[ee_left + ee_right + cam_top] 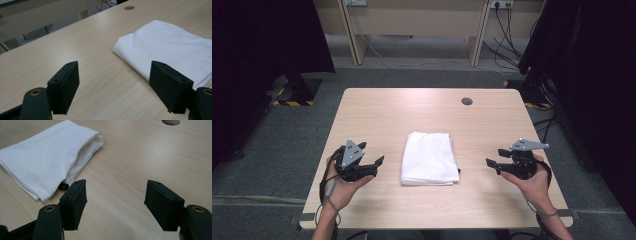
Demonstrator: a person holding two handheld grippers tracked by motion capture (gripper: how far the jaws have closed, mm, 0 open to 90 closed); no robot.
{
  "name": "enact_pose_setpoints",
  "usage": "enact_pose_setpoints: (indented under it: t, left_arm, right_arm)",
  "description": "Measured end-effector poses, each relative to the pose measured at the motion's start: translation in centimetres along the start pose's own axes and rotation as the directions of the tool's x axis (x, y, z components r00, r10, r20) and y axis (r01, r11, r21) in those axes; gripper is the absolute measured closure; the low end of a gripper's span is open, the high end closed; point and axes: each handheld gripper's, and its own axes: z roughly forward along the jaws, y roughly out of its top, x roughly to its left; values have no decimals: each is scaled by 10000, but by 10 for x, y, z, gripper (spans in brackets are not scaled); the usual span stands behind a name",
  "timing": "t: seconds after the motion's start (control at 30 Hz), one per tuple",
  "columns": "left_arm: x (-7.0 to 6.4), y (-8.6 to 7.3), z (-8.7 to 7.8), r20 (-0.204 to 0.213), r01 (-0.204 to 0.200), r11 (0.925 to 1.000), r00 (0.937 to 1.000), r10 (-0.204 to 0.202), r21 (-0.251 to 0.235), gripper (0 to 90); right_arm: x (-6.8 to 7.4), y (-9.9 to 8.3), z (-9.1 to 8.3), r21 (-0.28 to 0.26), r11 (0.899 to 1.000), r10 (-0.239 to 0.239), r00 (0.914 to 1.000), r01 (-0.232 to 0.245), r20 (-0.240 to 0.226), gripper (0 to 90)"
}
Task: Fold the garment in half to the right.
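Your left gripper [372,153] sits in the lower left of the high view, held in your left hand [343,186], its jaws spread wide apart with nothing between them. Your right gripper [496,157] sits in the lower right of that view in your right hand [534,182], jaws likewise wide apart and holding nothing. Both point inward toward the folded white cloth [430,158], which lies flat in the lower middle of the frame, between the two grippers and apart from each. Nothing stands between either gripper and the cloth. Toward the upper right of the tabletop you see a round cable hole [467,101]. The table [382,110] is pale wood grain, standing on grey carpet [277,145], with cables [504,45] hanging by a desk at the top of the frame. The cloth is plain white, folded into a rough rectangle of several layers, its layered edges showing in the right gripper view [50,162]
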Motion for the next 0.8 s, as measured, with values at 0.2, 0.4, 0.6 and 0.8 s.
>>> enact_pose_setpoints:
  t: [0.2,0.4,0.6,0.8]
  left_arm:
    - [3,-5,-6,-113,133,9999,9998,-134,-108,235]
    - [5,-10,-10,-237,195,9997,9995,-198,-139,234]
    - [6,-14,-14,-316,283,9995,9991,-288,-161,234]
    - [8,-20,-18,-404,336,9994,9986,-341,-123,234]
  right_arm:
    - [-5,-4,-7,-48,9999,104,9998,-103,153,337]
    - [-10,-9,-12,-66,9997,233,9993,-231,301,333]
    - [-12,-12,-15,-82,9995,296,9986,-293,438,324]
    - [-15,-15,-17,-106,9993,370,9979,-365,523,322]
